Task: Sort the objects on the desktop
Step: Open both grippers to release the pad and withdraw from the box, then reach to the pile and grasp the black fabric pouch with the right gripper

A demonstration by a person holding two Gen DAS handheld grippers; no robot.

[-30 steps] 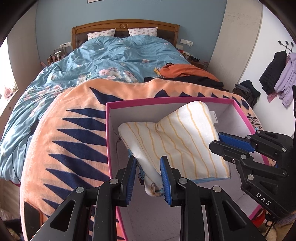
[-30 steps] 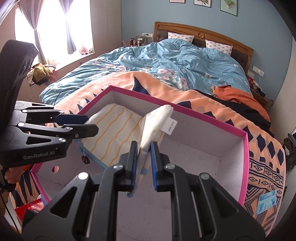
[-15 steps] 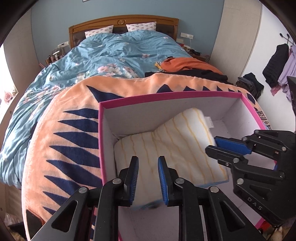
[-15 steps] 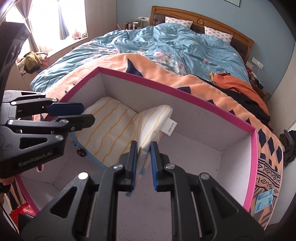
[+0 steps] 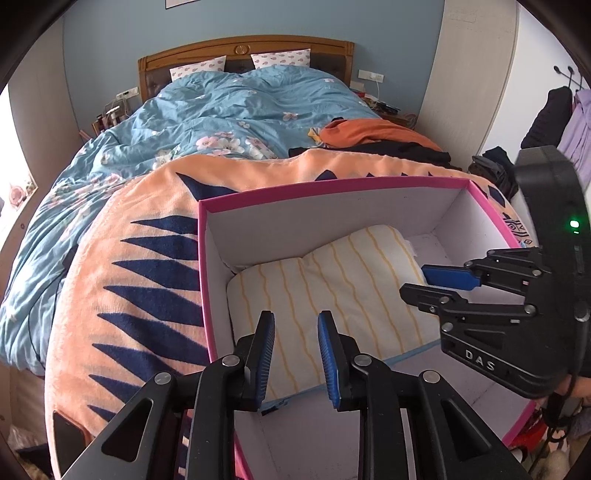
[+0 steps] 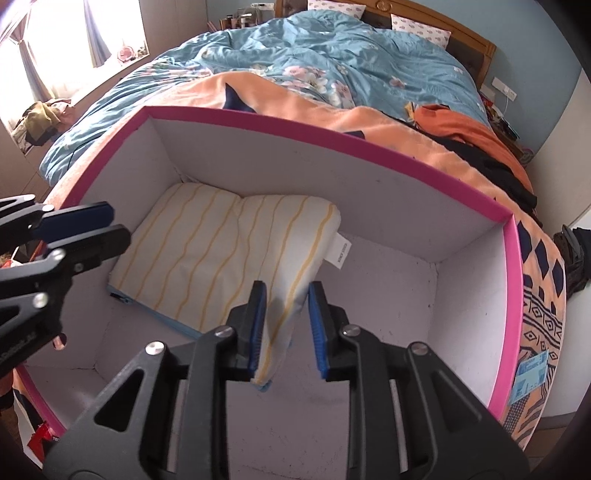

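Blue wall (image 5: 258,22), wooden headboard (image 5: 243,48), sunlit window (image 6: 55,33)

The left tongs (image 5: 296,354) stand with their blue-padded fingers (image 5: 266,354) parted, nothing between them. The right tongs (image 6: 284,326) are parted too (a fold of cloth touches only the left pad). Each pair reaches in from its own side, tips angled toward the other.

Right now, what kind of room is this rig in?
A bedroom, almost certainly. A bed with a wooden headboard and two pillows fills the view, and clothes hang on wall hooks. The pink box holding the striped cushion sits on the bed's orange blanket.
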